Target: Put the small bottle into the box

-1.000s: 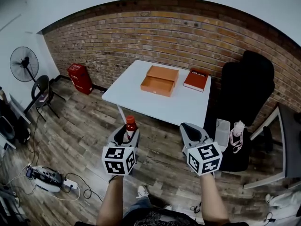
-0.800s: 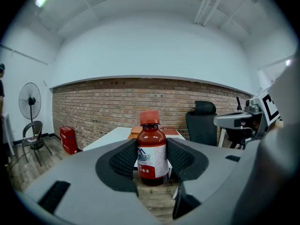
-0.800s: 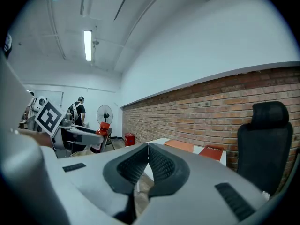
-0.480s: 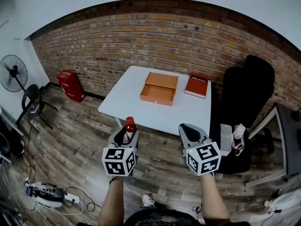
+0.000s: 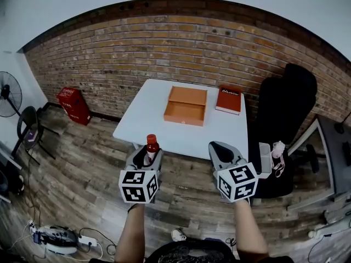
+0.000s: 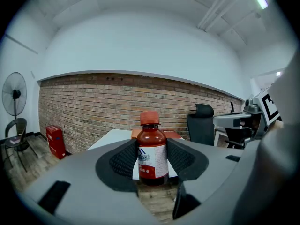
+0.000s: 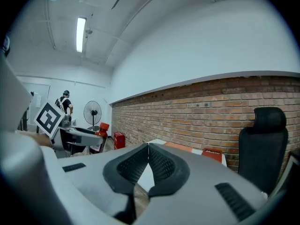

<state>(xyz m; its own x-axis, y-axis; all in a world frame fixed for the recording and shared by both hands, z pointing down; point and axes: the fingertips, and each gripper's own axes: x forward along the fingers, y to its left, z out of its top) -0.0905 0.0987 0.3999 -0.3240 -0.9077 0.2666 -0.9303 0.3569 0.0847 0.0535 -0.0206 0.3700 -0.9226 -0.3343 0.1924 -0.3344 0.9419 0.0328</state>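
Left gripper (image 5: 148, 156): at 7 o'clock in the head view, held low over the floor, marker cube toward the person. It is clenched on the small bottle, with a ribbed pad pressed to each side.
Small bottle (image 6: 152, 150): upright between the left gripper's jaws, with dark red-brown contents, a red cap and a white and red label. The cap and shoulder stand above the jaw tips. It is in the air short of the desk's near edge, well apart from the box.
Right gripper (image 5: 222, 151): at 5 o'clock, level with the left one. Its jaws are clenched tip to tip, with nothing between them.
Floor (image 5: 82, 174): wood planks under both grippers. There are cables and a power strip at 8 o'clock.
Desk (image 5: 164, 131): white, at 12 o'clock beyond the grippers, with its far edge toward the brick wall.
Box (image 5: 186, 106): orange and open-topped, on the desk's far half at 12 o'clock.
Book (image 5: 228, 99): red, lying flat at the box's 3 o'clock, near it but apart.
Chair (image 5: 285, 119): black, at 2 o'clock, just beside the desk's right edge.
Red container (image 5: 71, 104): on the floor at 10 o'clock, by the wall.
Fan (image 5: 6, 92): at 9 o'clock, cut by the picture's edge.
Brick wall (image 5: 164, 53): runs across behind the desk.
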